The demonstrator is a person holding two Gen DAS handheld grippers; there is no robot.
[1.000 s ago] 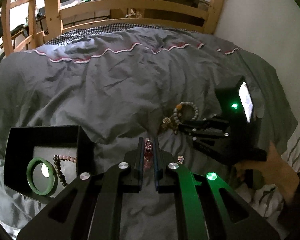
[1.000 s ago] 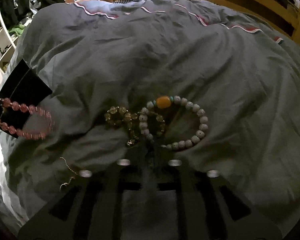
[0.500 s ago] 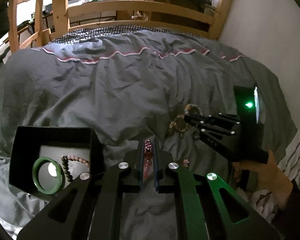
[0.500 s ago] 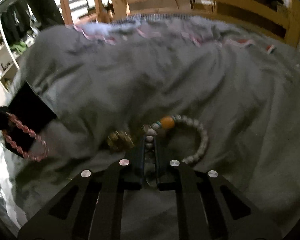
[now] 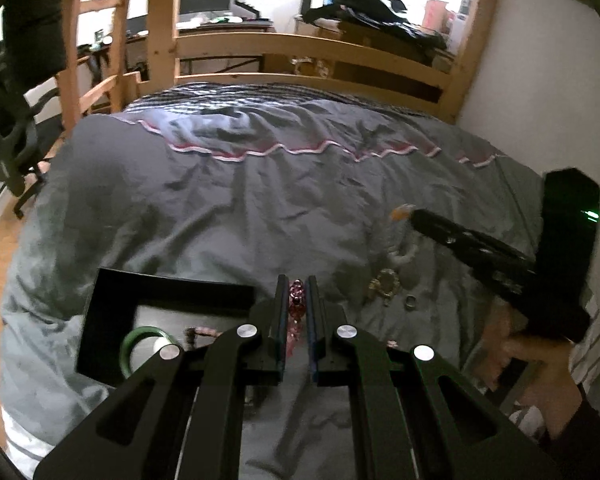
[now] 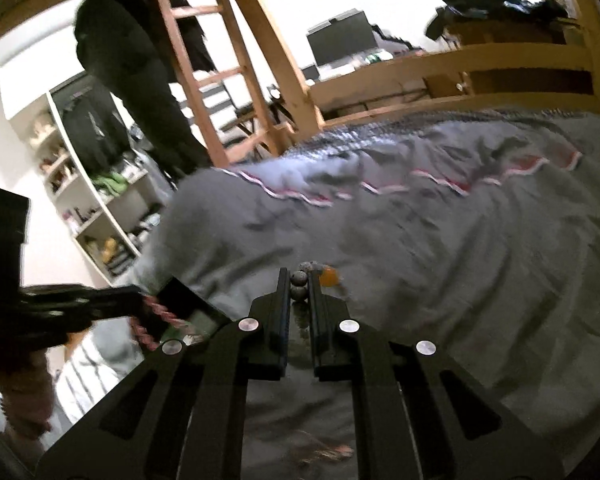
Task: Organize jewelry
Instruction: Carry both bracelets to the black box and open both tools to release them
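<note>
My left gripper (image 5: 295,292) is shut on a pink bead bracelet (image 5: 296,312) and holds it just right of an open black box (image 5: 100,320) on the bed. The box holds a green bangle (image 5: 129,346) and a dark bead bracelet (image 5: 202,333). My right gripper (image 6: 299,280) is shut on a grey-white bead bracelet with an orange bead (image 6: 329,276), lifted off the duvet. In the left wrist view the right gripper (image 5: 416,216) hangs the bracelet (image 5: 404,254) above a gold bead bracelet (image 5: 384,282) and a small ring (image 5: 410,301).
The grey duvet (image 5: 260,200) covers the bed, with a wooden bed frame (image 5: 300,46) at the far end and a white wall (image 5: 540,80) on the right. A ladder (image 6: 204,80) and shelves (image 6: 92,200) stand left of the bed.
My right gripper shut on the grey-white bracelet and lifted it off the duvet. My left gripper, still holding the pink bracelet, rose and moved closer to the black box.
</note>
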